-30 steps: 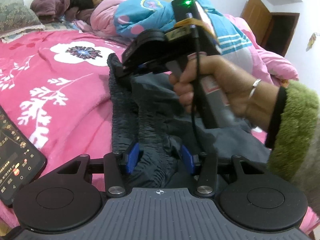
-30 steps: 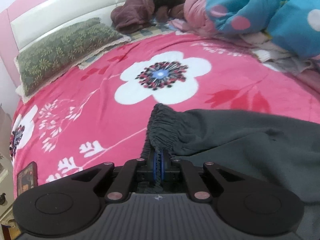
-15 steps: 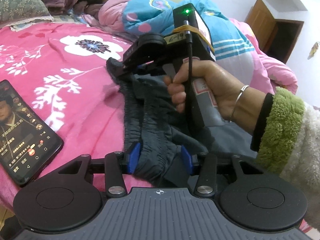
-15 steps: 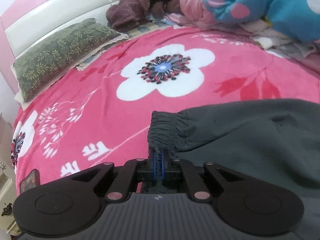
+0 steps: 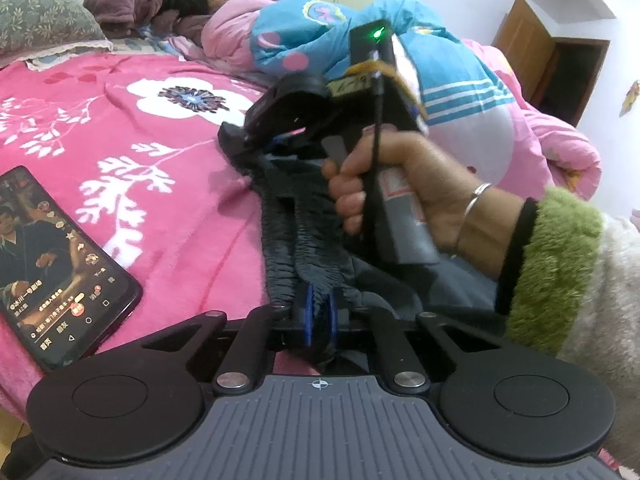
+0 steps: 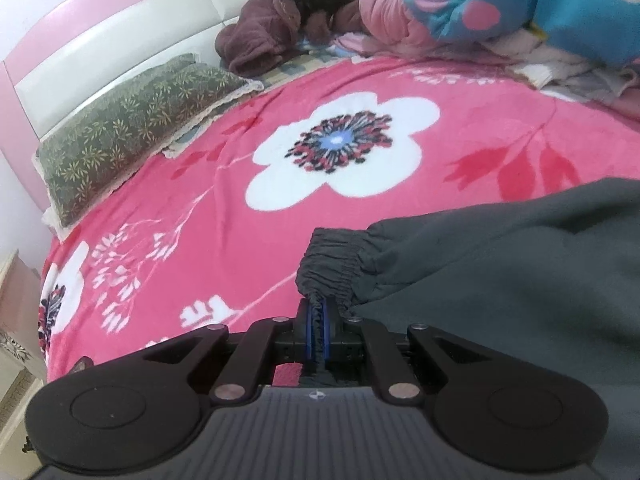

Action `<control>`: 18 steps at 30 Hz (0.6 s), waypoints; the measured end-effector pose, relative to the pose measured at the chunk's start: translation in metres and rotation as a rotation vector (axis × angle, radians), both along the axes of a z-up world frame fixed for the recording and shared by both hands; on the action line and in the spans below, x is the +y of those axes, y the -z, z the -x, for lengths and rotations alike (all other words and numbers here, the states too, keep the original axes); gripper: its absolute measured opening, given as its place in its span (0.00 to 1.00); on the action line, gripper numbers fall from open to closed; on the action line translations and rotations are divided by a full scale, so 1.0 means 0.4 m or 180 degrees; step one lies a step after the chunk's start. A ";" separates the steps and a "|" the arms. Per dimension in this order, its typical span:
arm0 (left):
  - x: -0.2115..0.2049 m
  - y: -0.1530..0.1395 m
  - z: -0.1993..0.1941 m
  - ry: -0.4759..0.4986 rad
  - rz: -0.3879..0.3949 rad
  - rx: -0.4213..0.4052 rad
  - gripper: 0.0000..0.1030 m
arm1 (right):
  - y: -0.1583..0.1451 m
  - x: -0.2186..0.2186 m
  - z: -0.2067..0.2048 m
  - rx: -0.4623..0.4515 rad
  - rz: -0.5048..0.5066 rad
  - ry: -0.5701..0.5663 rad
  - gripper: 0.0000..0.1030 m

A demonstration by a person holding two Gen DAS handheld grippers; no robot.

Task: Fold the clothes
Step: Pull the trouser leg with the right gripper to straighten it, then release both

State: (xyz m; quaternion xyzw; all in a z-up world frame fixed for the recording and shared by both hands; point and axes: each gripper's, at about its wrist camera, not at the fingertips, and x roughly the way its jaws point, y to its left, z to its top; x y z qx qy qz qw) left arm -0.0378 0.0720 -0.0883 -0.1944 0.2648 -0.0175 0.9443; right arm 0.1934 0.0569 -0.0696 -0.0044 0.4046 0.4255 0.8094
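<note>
Dark grey trousers with an elastic waistband (image 5: pixel 288 232) lie on the pink flowered bedspread (image 5: pixel 160 184). My left gripper (image 5: pixel 319 312) is shut on the near end of the gathered waistband. My right gripper (image 6: pixel 318 320) is shut on the far corner of the same waistband (image 6: pixel 336 260), and the grey cloth (image 6: pixel 520 280) spreads off to the right. In the left wrist view the right gripper (image 5: pixel 256 140) shows, held by a hand, clamping the far end of the band a little above the bed.
A lit phone (image 5: pixel 52 256) lies on the bedspread at left, near the bed edge. A blue and pink quilt (image 5: pixel 360 48) is heaped at the back. A person (image 6: pixel 320 4) lies by the headboard. A green patterned pillow (image 6: pixel 128 120) rests at far left.
My left gripper has closed from open onto the waistband. The waistband now stretches straighter between the two grippers. The right gripper has stayed shut and shifted slightly back.
</note>
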 end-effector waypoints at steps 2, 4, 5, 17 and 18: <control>0.005 0.002 0.005 -0.0017 0.0030 0.0012 0.05 | 0.011 -0.003 -0.007 0.0079 -0.0058 -0.0001 0.08; 0.009 0.004 0.007 -0.0036 0.0057 0.0055 0.05 | 0.008 -0.013 -0.019 0.0188 -0.0118 0.0009 0.12; 0.012 0.005 0.008 -0.0049 0.0068 0.0081 0.05 | 0.001 -0.022 -0.025 0.0251 -0.0141 0.0042 0.14; 0.063 0.010 0.057 -0.0122 0.0308 0.0282 0.12 | -0.226 -0.355 0.161 -0.0277 -0.0402 0.0085 0.36; 0.069 0.010 0.063 -0.0127 0.0326 0.0293 0.13 | -0.245 -0.391 0.191 -0.0354 -0.0403 0.0059 0.37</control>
